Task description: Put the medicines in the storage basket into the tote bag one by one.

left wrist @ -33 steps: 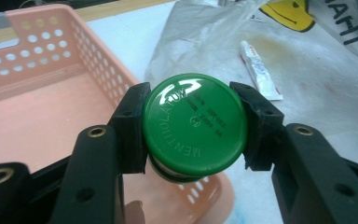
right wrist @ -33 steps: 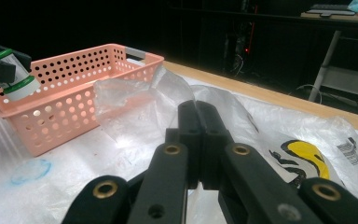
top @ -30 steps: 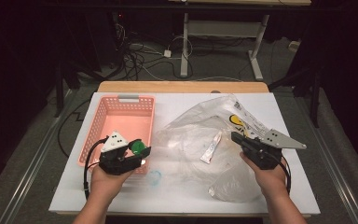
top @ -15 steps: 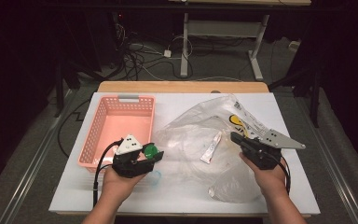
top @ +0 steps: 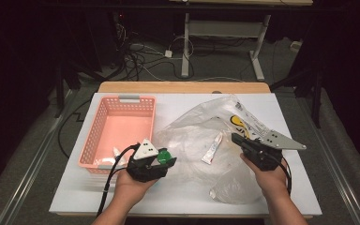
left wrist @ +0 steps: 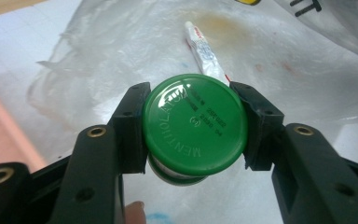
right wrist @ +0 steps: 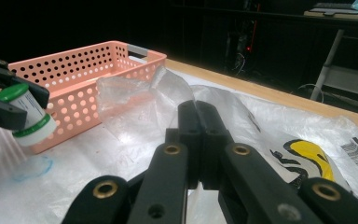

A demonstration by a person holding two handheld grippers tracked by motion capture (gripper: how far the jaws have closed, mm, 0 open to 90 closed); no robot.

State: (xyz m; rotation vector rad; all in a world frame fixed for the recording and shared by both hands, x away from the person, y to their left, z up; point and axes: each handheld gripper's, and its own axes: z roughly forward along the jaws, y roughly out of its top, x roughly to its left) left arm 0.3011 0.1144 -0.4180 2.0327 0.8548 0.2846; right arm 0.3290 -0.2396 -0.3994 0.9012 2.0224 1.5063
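The small jar with the green lid (left wrist: 195, 130) is sitting clamped between the 2 jaws of the left gripper (top: 157, 161), the pads pressing on opposite sides of the lid, with the white body hanging below it. In the right gripper view the jar (right wrist: 25, 112) is tilting, lid up and toward the hand, its base pointing down at the white table (top: 178, 197) without touching it. The relation that matters for the coming move is where the pink basket (top: 104, 126) is lying from this gripper: just beside it, off the side away from the other hand and slightly ahead, with the basket's near rim close to the jaws. The jar is hanging outside the basket, over the table at the edge of the crumpled clear plastic bag (top: 201, 140). So the left hand is much the nearer one to the basket, and I judge a short swing sideways and forward over the rim is what is being called for.

The white tube (top: 213, 147) is lying on the bag, ahead of the left jaws, its long axis running away from them. The right gripper (top: 246, 144) is resting well apart on the far side of the bag, its jaws pressed together, seemingly pinching a fold of plastic, though I cannot tell for sure
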